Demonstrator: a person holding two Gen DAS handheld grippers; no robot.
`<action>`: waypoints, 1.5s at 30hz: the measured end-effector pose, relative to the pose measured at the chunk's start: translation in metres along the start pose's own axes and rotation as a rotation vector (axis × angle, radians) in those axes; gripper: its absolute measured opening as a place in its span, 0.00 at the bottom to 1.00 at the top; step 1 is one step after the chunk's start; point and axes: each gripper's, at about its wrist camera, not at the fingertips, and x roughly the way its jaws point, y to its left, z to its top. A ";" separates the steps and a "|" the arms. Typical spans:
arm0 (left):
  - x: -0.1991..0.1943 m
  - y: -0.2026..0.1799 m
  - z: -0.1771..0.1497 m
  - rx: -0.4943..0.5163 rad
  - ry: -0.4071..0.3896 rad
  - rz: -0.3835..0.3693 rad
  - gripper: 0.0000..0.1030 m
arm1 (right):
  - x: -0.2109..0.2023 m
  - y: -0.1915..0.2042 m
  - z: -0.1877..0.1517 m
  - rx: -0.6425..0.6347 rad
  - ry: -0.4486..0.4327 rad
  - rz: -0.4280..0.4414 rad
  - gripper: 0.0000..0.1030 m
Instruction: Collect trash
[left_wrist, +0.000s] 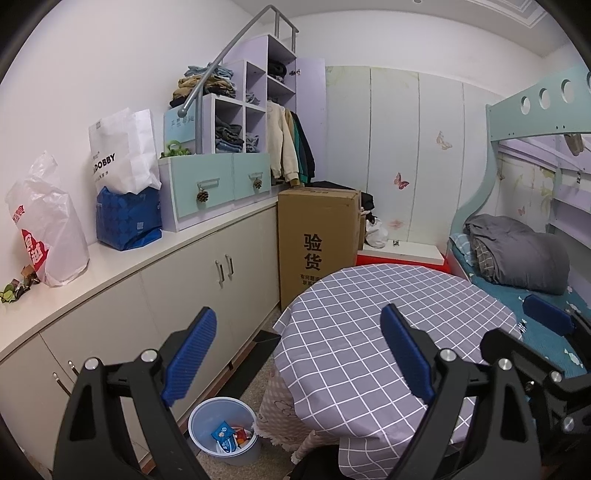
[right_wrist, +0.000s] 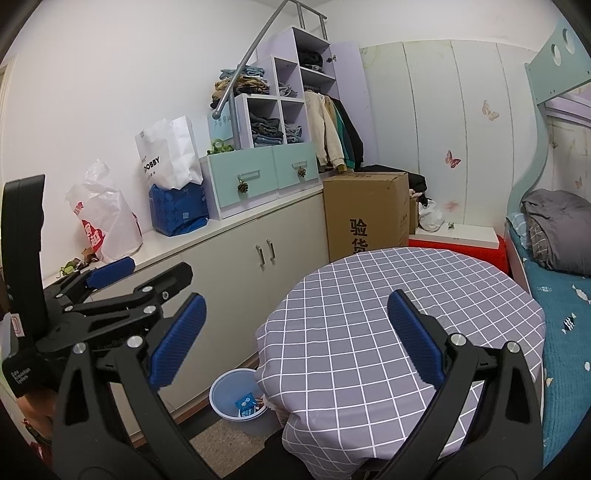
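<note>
A pale blue trash bin stands on the floor between the cabinets and the round table, with several wrappers inside; it also shows in the right wrist view. My left gripper is open and empty, held above the table's near left edge. My right gripper is open and empty above the table. The left gripper shows at the left of the right wrist view; the right gripper's blue pad shows at the right of the left wrist view.
The round table has a grey checked cloth. White cabinets with bags run along the left wall. A tall cardboard box stands behind the table. A bunk bed is on the right.
</note>
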 end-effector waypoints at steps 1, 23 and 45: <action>0.000 0.001 0.000 -0.001 -0.002 0.000 0.86 | 0.001 0.000 0.000 0.000 0.001 0.003 0.94; 0.008 0.007 -0.001 -0.005 0.015 0.019 0.86 | 0.012 0.002 0.001 -0.010 0.020 0.008 0.94; 0.011 0.005 0.000 0.011 0.019 0.021 0.86 | 0.018 -0.002 -0.001 -0.007 0.033 0.010 0.94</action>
